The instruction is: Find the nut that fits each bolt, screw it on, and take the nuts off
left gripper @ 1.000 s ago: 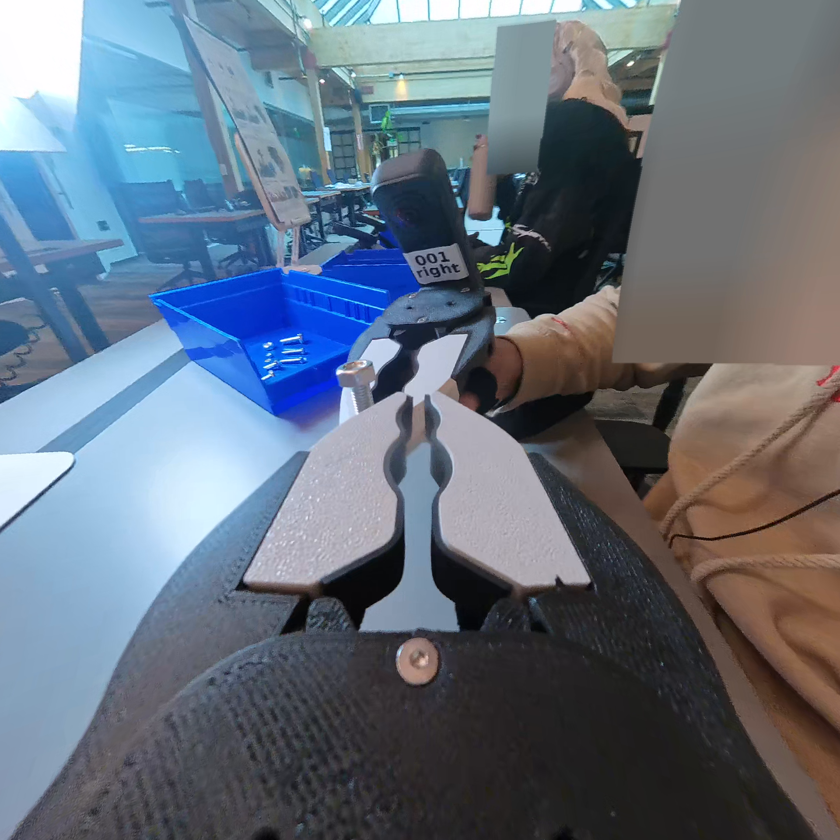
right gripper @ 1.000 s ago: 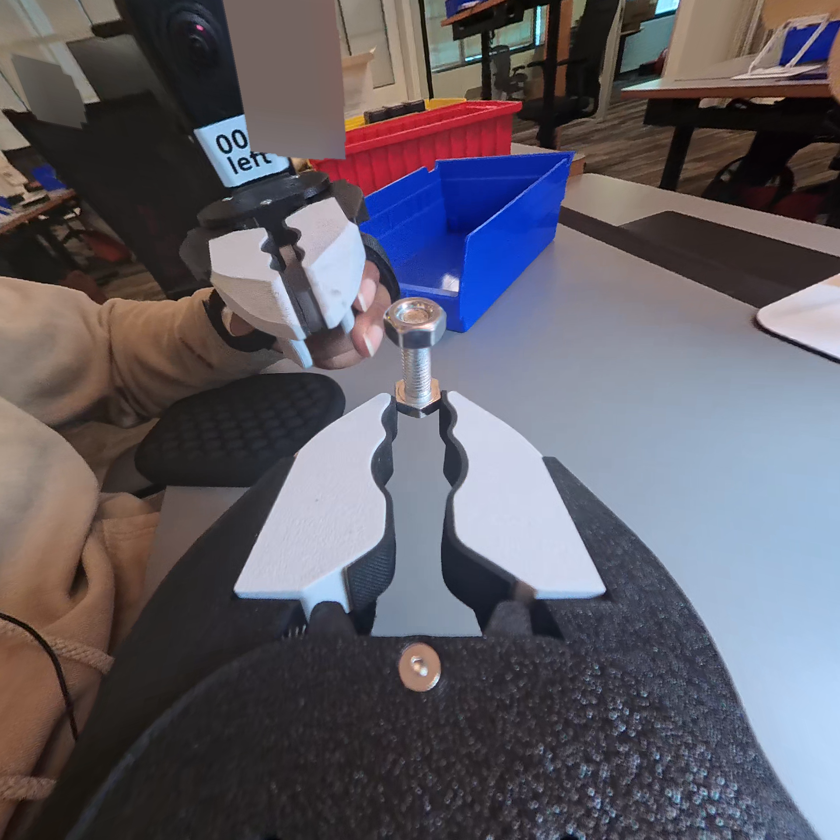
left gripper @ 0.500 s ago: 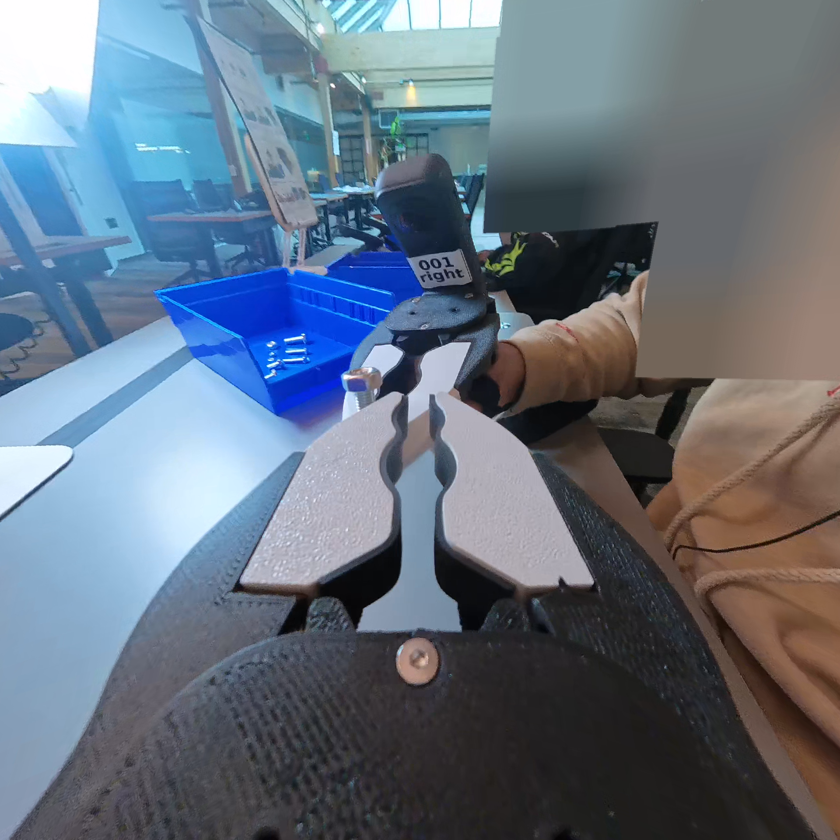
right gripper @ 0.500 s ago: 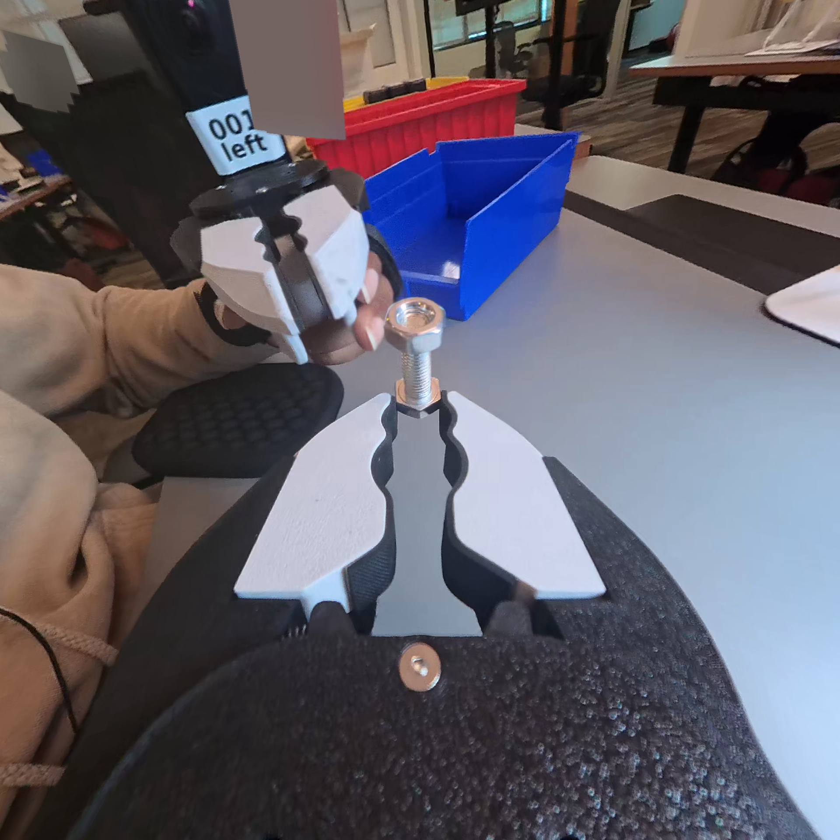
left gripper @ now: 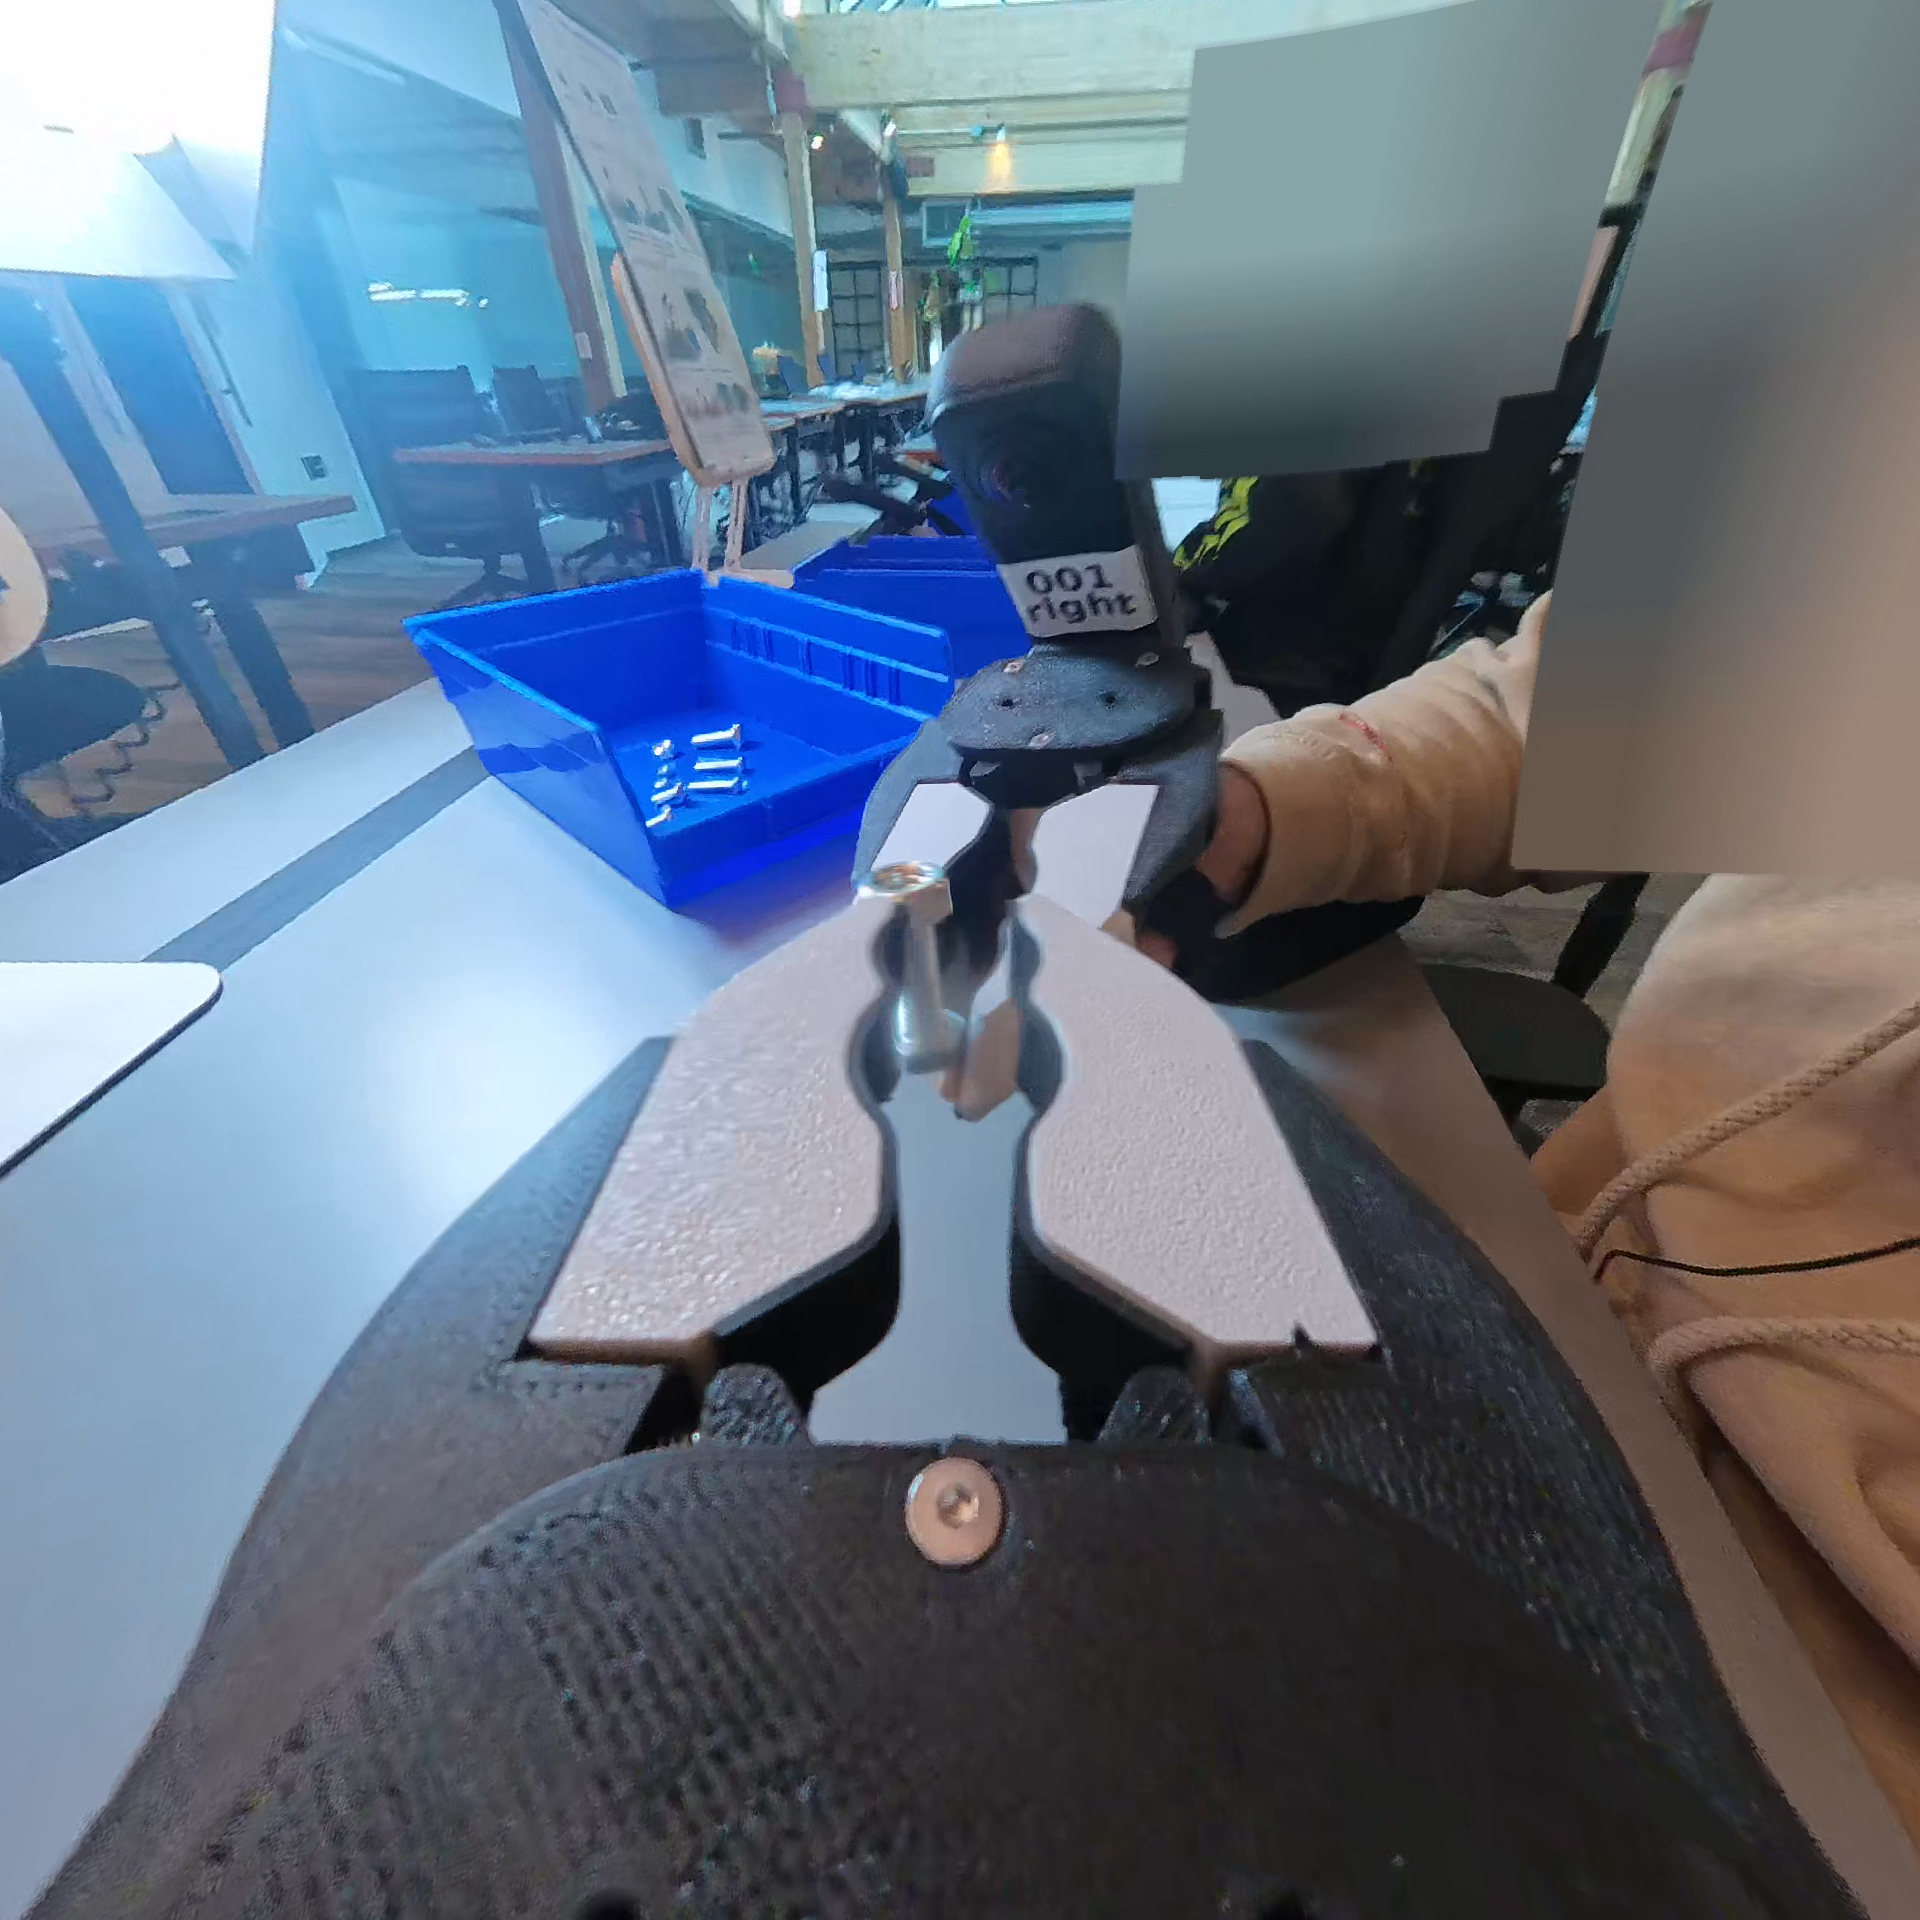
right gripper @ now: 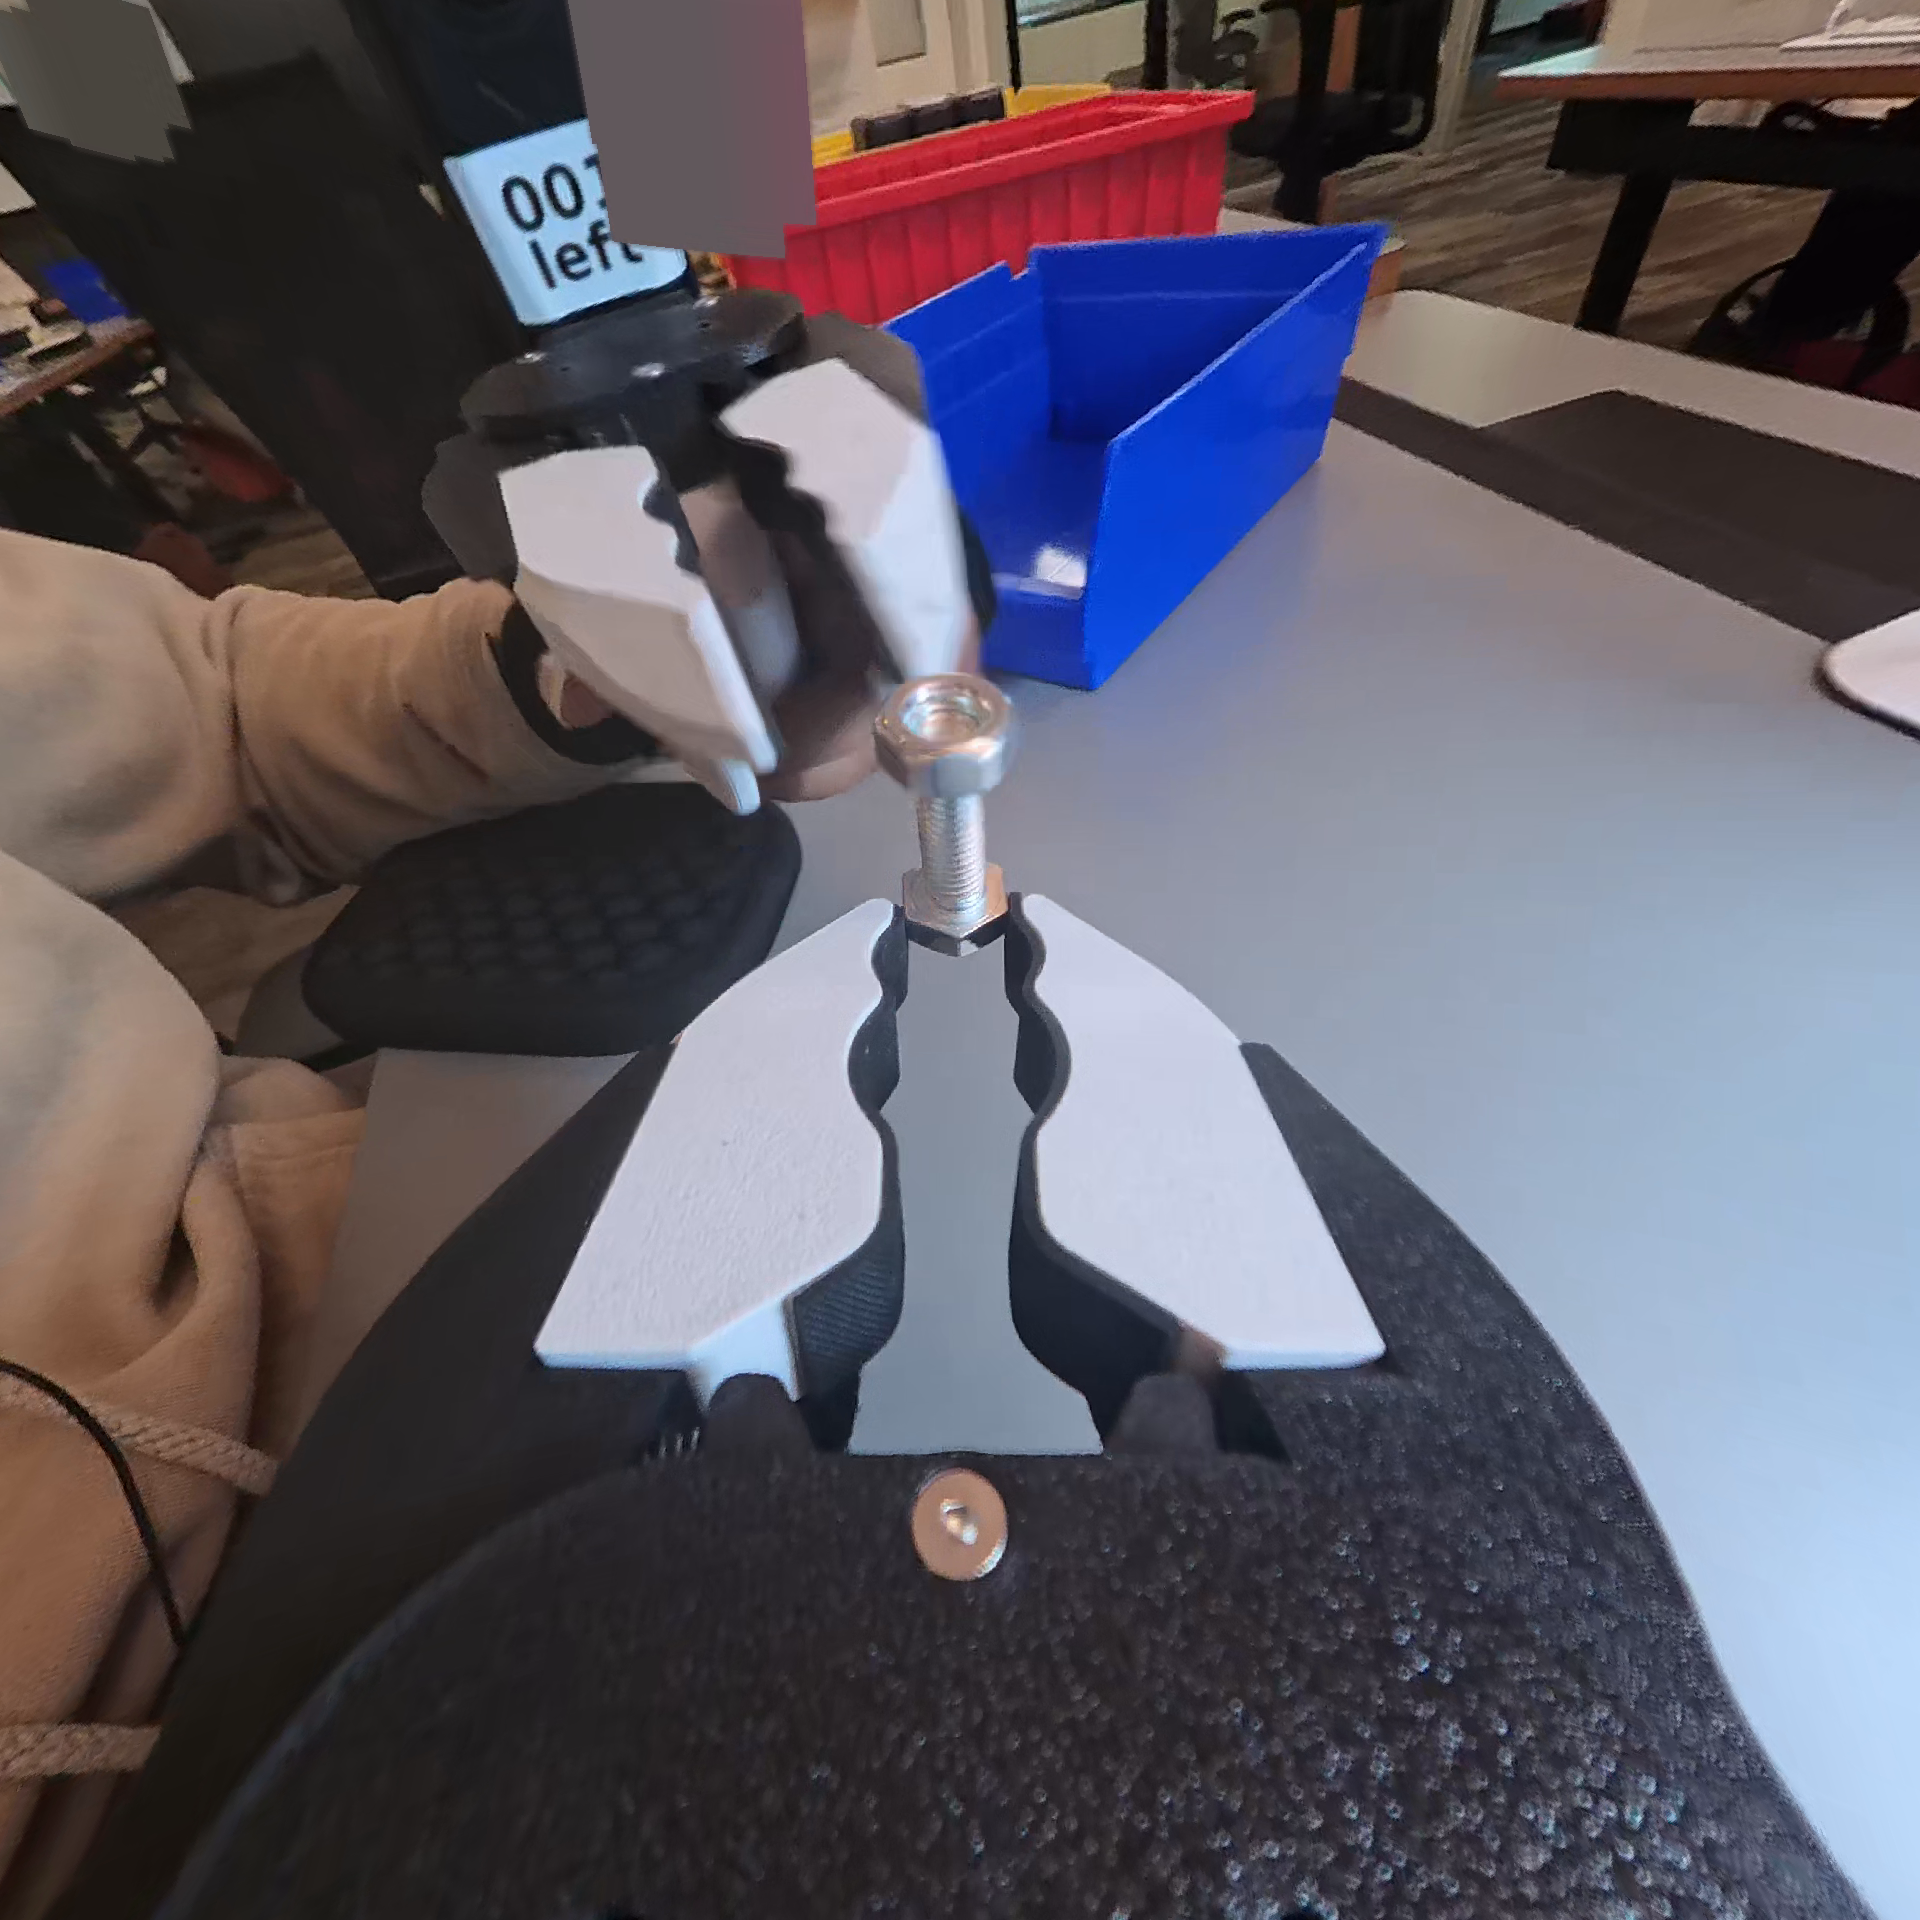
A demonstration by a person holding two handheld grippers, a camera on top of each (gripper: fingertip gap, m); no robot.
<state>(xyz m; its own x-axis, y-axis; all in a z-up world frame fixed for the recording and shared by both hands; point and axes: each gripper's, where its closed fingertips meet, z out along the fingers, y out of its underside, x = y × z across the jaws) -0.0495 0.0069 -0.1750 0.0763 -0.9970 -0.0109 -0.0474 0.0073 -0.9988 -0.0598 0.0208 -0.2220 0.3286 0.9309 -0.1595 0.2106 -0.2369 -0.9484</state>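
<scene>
Bolt (right gripper: 951, 847): upright, hex head pinched at the right gripper (right gripper: 951, 925) tips; nut (right gripper: 943, 732) at the top of the thread. Left gripper (left gripper: 940, 997): jaws part open, empty, bracketing the shank, the nearer to the nut

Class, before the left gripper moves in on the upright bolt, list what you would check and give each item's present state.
1. Hold: right gripper clamps the bolt by its lower hex end: ok.
2. Pose: bolt stands upright: ok.
3. Opening: left gripper is open: ok.
4. Alignment: left gripper around the top hex piece: not ok, it sits beside it.
5. Threads: whether the top hex piece turns freely: cannot tell.
</scene>
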